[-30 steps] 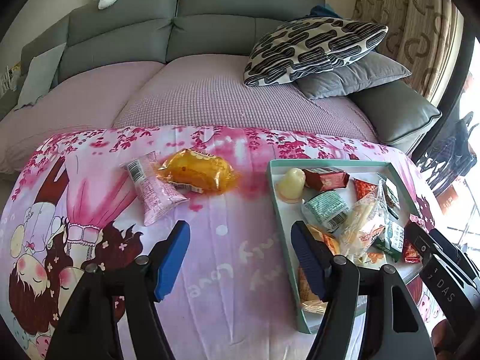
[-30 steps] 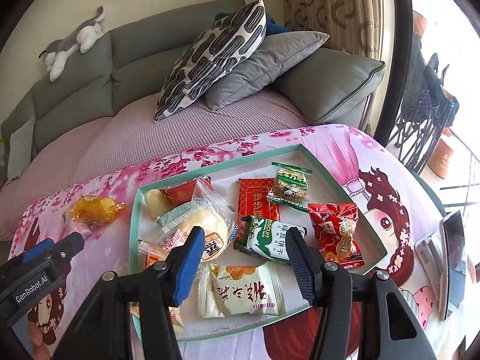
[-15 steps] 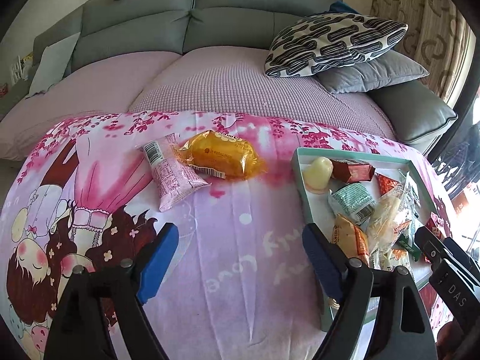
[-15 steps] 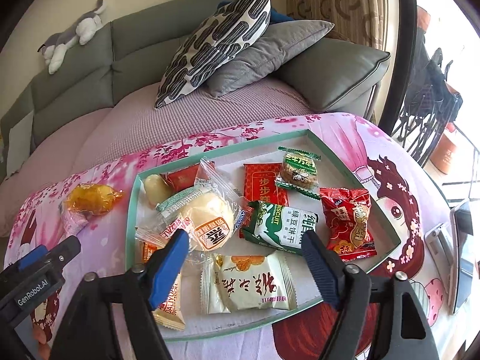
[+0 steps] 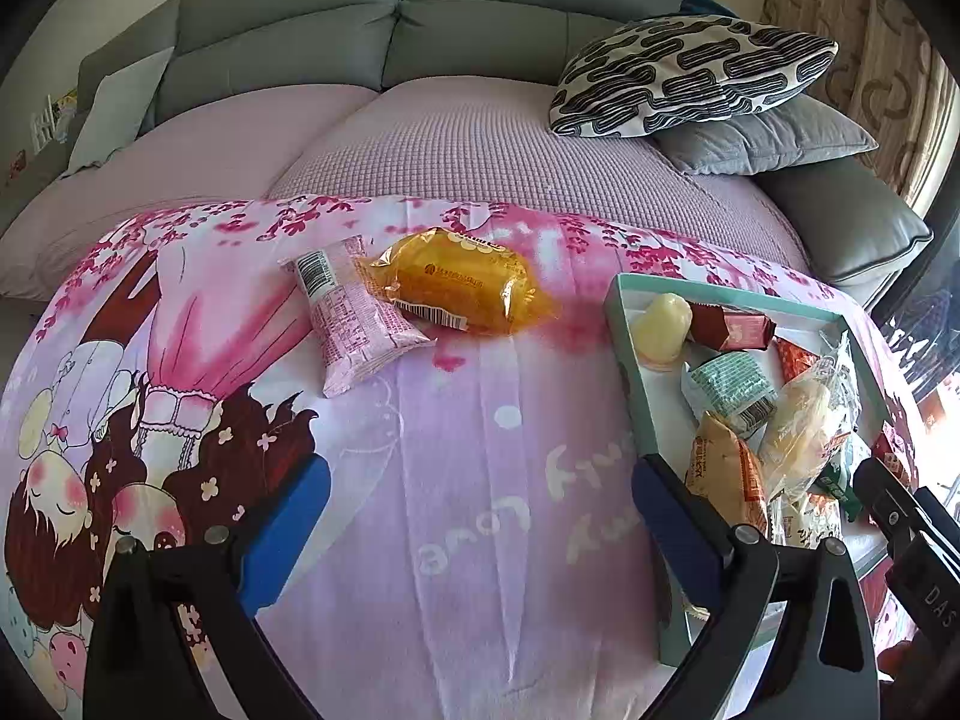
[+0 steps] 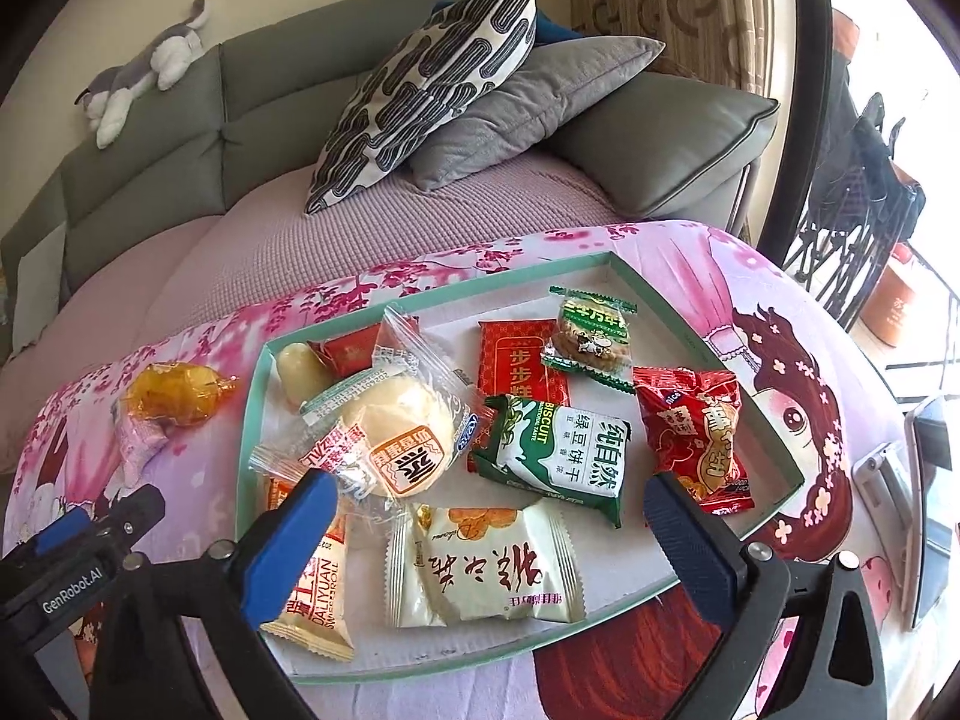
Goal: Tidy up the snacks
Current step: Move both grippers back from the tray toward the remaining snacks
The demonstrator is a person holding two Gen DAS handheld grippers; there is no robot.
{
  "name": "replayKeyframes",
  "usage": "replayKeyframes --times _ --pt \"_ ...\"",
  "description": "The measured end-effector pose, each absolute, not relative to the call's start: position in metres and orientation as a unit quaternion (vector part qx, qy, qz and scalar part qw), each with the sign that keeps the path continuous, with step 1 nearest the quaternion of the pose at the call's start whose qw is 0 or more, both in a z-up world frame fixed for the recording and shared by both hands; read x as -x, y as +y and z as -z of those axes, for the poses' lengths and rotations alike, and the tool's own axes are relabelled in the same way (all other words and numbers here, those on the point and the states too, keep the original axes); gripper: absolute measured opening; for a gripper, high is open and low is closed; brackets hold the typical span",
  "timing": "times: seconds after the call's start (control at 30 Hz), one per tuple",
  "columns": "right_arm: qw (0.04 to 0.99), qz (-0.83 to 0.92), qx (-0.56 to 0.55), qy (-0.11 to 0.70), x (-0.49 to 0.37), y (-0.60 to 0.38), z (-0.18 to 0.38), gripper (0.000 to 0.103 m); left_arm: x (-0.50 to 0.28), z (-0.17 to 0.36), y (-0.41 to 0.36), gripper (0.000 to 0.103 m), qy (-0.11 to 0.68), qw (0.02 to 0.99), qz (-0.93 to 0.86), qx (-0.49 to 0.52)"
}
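Both the left gripper (image 5: 474, 519) and right gripper (image 6: 489, 519) are opening, empty; two snacks, pink packet (image 5: 354, 324) and orange packet (image 5: 462, 288), lie outside the tray (image 5: 624, 360), probably overlapping, so one grab could drag both

The left claw (image 5: 480, 516) tilts downward, its blue-padded jaws opening wide with nothing between them. The right claw (image 6: 489, 516) tilts downward too, its jaws also opening wide and gripping nothing. Each claw's black frame edges into the other's view.
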State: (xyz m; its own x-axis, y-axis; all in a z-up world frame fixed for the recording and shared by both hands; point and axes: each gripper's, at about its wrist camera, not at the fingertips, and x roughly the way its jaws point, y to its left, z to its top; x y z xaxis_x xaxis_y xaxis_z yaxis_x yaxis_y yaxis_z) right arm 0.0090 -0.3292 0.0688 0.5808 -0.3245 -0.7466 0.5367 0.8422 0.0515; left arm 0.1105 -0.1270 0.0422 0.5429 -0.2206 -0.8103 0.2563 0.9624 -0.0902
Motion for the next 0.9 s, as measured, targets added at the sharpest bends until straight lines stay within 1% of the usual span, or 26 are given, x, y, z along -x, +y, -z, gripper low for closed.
replayKeyframes --times 0.2,0.43,0.67,0.9 --pt "0.885 0.238 -0.131 0.378 -0.009 -0.321 -0.071 0.103 -0.106 -0.043 -0.126 0.101 0.453 0.881 0.137 -0.019" --pt "0.889 0.226 -0.128 0.378 -0.009 -0.312 -0.072 0.103 -0.107 -0.047 -0.114 0.101 0.454 0.882 0.129 0.005" --pt "0.894 0.200 -0.127 0.381 -0.017 -0.295 -0.074 0.103 -0.118 -0.049 -0.078 0.101 0.453 0.890 0.045 0.020" --pt "0.904 0.145 -0.120 0.383 -0.031 -0.256 -0.074 0.103 -0.128 -0.047 -0.031 0.101 0.459 0.887 -0.022 0.050"
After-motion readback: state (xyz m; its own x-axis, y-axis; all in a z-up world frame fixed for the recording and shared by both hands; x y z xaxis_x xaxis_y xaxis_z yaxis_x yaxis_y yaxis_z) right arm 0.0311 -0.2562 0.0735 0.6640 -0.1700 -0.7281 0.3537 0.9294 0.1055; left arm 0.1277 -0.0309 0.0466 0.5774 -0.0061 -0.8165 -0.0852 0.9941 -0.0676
